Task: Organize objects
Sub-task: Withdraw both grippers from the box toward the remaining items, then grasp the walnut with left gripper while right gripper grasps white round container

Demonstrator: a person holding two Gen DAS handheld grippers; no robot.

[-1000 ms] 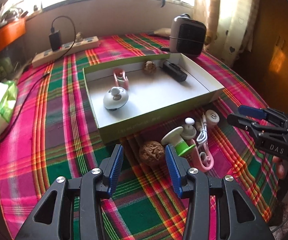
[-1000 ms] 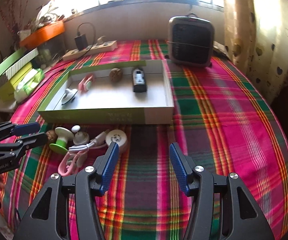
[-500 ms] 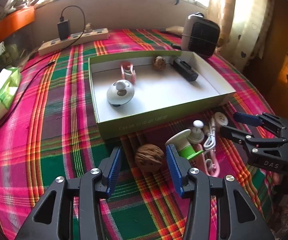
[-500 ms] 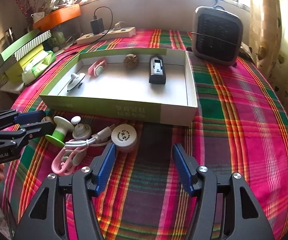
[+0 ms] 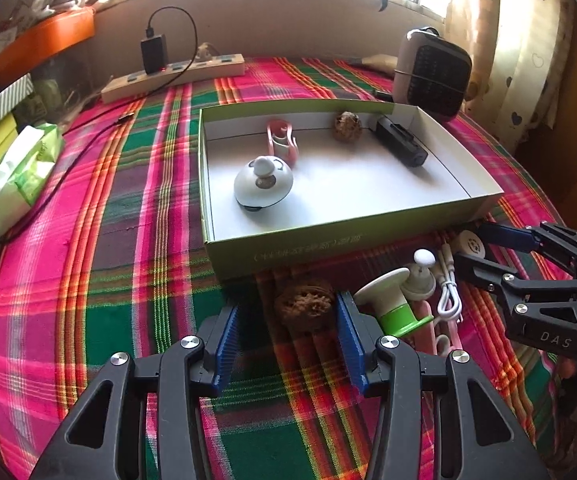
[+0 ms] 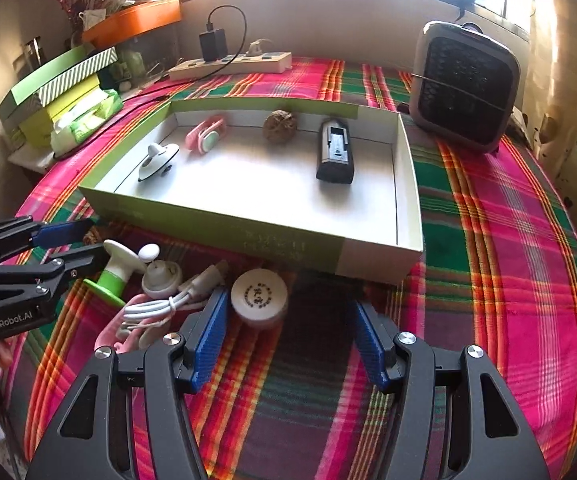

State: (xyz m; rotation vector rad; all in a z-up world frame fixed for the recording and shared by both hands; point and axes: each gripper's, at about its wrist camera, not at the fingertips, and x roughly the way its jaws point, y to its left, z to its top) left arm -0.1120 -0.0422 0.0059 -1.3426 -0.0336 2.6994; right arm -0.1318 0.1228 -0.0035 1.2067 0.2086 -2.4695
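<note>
On the plaid cloth in front of the green box (image 5: 328,240) lies a brown walnut (image 5: 306,306). It sits between the pads of my open left gripper (image 5: 286,320), close to the right pad, with a gap on the left. My right gripper (image 6: 288,316) is open around a white round jar (image 6: 259,296) that rests beside its left pad. Between the two grippers lie a green-and-white spool (image 5: 392,304), a small white knob (image 5: 422,276), a coiled white cable (image 6: 156,306) and a pink clip (image 5: 428,328). Inside the box are a white lid (image 5: 263,182), a pink case (image 5: 282,142), a second walnut (image 5: 347,126) and a black device (image 5: 400,146).
A dark heater (image 6: 464,84) stands behind the box at the right. A power strip (image 6: 232,64) with a charger lies along the back wall. A tissue pack (image 5: 20,172) and stacked boxes (image 6: 60,88) sit at the left. The table edge curves close on the right.
Both grippers have come forward and lower toward the loose things. The walnut now lies between the left pads, and the white jar has come between the right pads.
</note>
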